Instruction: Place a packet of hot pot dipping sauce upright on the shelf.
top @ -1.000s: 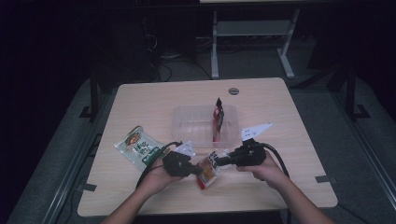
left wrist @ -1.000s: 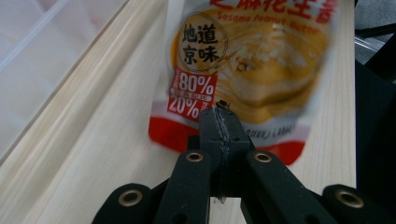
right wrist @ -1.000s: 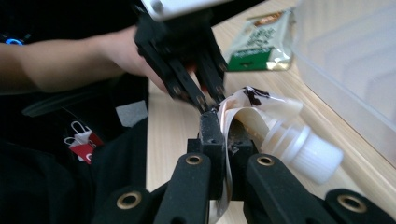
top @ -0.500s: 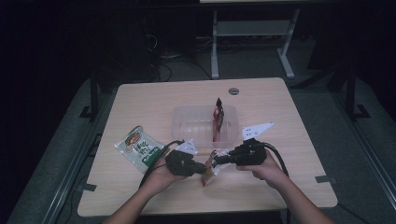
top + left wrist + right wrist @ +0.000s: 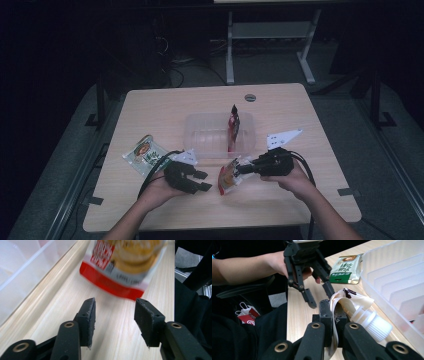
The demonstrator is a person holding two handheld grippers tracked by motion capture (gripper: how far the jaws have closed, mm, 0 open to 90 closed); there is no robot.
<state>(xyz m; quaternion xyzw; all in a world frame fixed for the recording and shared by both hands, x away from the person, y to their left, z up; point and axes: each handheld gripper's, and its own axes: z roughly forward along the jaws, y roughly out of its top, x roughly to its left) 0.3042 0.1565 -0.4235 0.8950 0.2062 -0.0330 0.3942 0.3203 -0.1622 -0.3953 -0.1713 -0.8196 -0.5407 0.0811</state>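
A snack pouch [image 5: 227,177] with a red bottom band and a white screw cap [image 5: 374,325] hangs just above the table's front middle. My right gripper [image 5: 241,169] is shut on its crumpled top beside the cap, which the right gripper view shows as the pouch [image 5: 347,302] pinched in the gripper [image 5: 333,312]. My left gripper [image 5: 200,181] sits a little to the pouch's left. Its jaws have just been opening and nothing is between them. In the left gripper view the gripper [image 5: 115,307] faces the blurred pouch [image 5: 120,267] ahead.
A clear plastic bin [image 5: 200,135] stands mid-table with a dark red packet [image 5: 233,125] upright in it. A green packet [image 5: 145,152] lies at the left. The bin's ribbed wall [image 5: 392,280] is close on my right gripper's right.
My left gripper let go of the pouch, opened and drew back to the left. My right gripper keeps its hold and has stayed put.
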